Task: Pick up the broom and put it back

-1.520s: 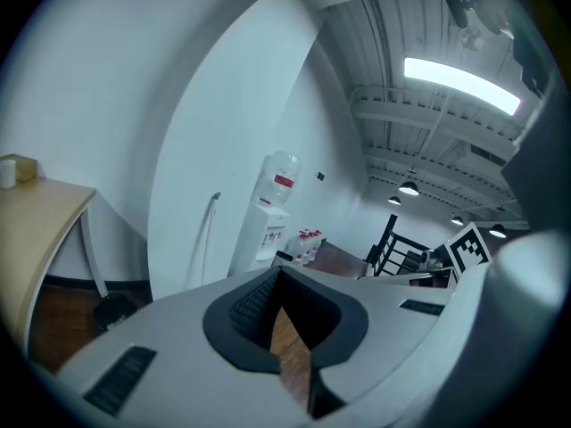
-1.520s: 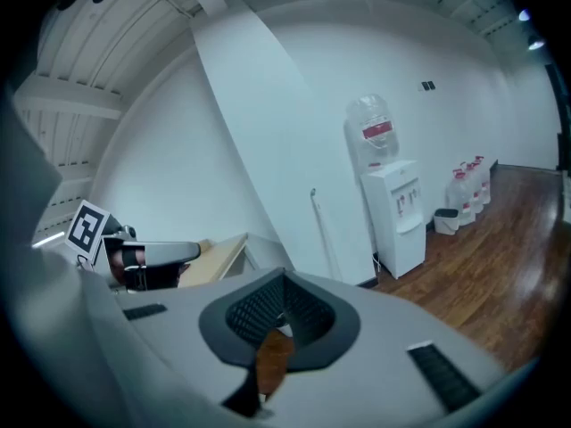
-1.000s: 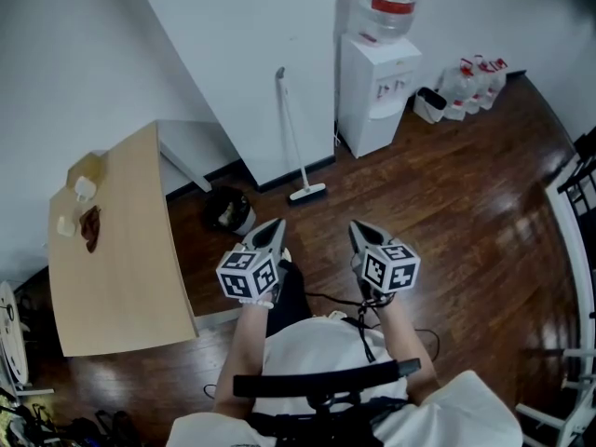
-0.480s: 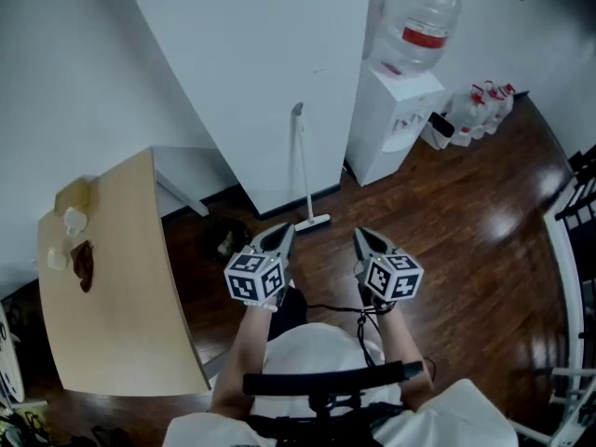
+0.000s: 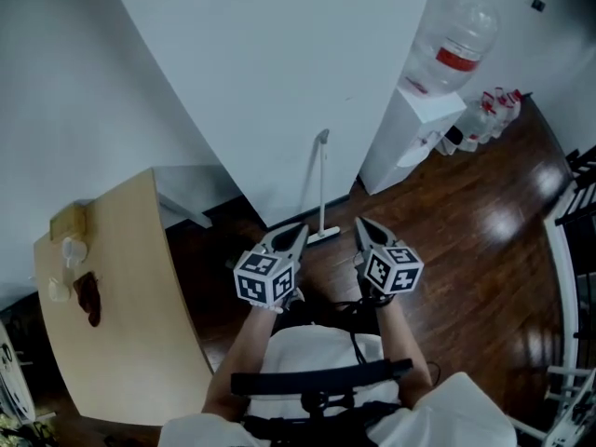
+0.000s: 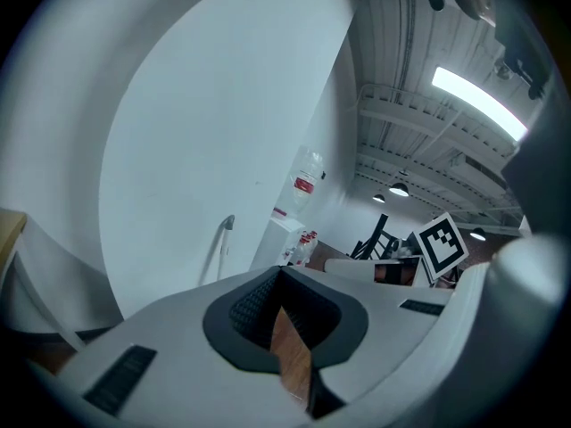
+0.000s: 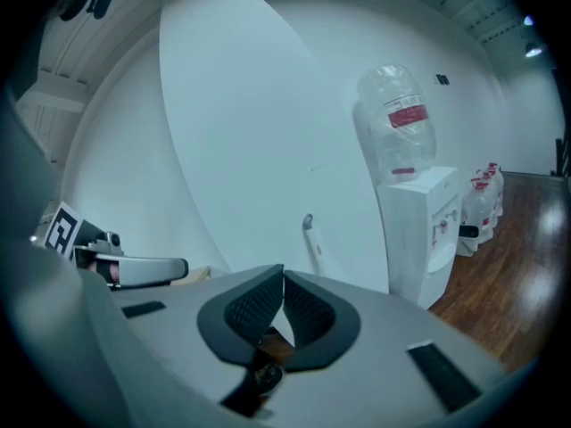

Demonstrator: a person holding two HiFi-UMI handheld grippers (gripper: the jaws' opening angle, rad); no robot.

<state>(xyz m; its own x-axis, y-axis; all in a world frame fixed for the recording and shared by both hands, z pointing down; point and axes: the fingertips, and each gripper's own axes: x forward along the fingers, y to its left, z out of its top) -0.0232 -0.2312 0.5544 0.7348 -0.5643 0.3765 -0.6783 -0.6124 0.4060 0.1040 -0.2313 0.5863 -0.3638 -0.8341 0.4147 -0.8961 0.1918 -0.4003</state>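
Note:
The broom [image 5: 322, 186] leans upright against the white wall, its head on the wooden floor just beyond my two grippers. It also shows as a thin grey handle in the left gripper view [image 6: 219, 246] and the right gripper view [image 7: 313, 239]. My left gripper [image 5: 299, 229] points at the broom's foot from the left, its jaws shut and empty [image 6: 279, 271]. My right gripper [image 5: 360, 223] sits level with it on the right. Its jaws [image 7: 283, 275] are just starting to open, tips still almost together, with nothing between them. Neither gripper touches the broom.
A white water dispenser [image 5: 415, 138] with a big bottle stands right of the broom, with water jugs [image 5: 494, 106] beyond it. A wooden table [image 5: 116, 324] with small items stands at the left. A metal rack [image 5: 573, 212] lines the right edge.
Both grippers have moved forward towards the wall together. The broom now stands much nearer, right in front of their tips. The table has slid to the left and down in view.

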